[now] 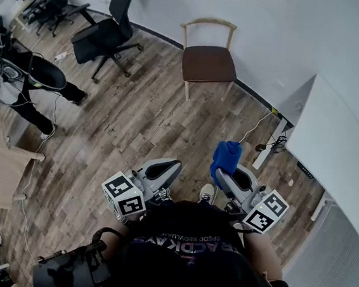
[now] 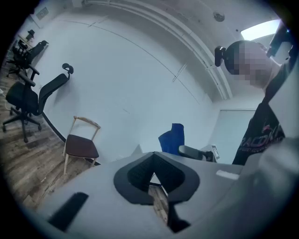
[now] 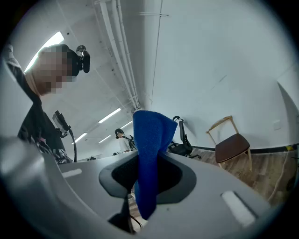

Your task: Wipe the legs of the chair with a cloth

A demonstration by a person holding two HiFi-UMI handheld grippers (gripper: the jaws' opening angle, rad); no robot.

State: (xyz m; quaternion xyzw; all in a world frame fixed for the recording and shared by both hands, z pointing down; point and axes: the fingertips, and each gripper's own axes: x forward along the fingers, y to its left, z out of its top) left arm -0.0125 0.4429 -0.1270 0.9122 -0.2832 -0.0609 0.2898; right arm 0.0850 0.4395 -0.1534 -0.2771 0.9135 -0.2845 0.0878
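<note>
The right gripper (image 3: 148, 173) has its jaws closed on a blue cloth (image 3: 150, 149), which stands up out of them in a folded peak with a short tail hanging below. The left gripper (image 2: 156, 176) has its jaws brought together with nothing between them; only floorboards show beyond their tips. In the head view both grippers are held close in front of the person's body, the left gripper (image 1: 162, 172) on the left and the right gripper (image 1: 231, 176) on the right, with the cloth (image 1: 226, 157) poking forward over the wood floor (image 1: 130, 128). The wooden chair (image 1: 207, 61), with a brown seat and a curved pale back, stands at the far side against the wall (image 1: 287, 30), well apart from both grippers, and its pale legs (image 1: 186, 91) rest on the floor with nothing touching them. To the far left stands a black office chair (image 1: 108, 33), another person (image 1: 20, 81) is at the left edge, and a white surface (image 1: 339, 144) fills the right side. By the look of it the wiping has not begun: the cloth is in hand, but the approach to the chair and the rubbing down of every leg are all left to do. No bucket, basin or other container shows in any view.
</note>
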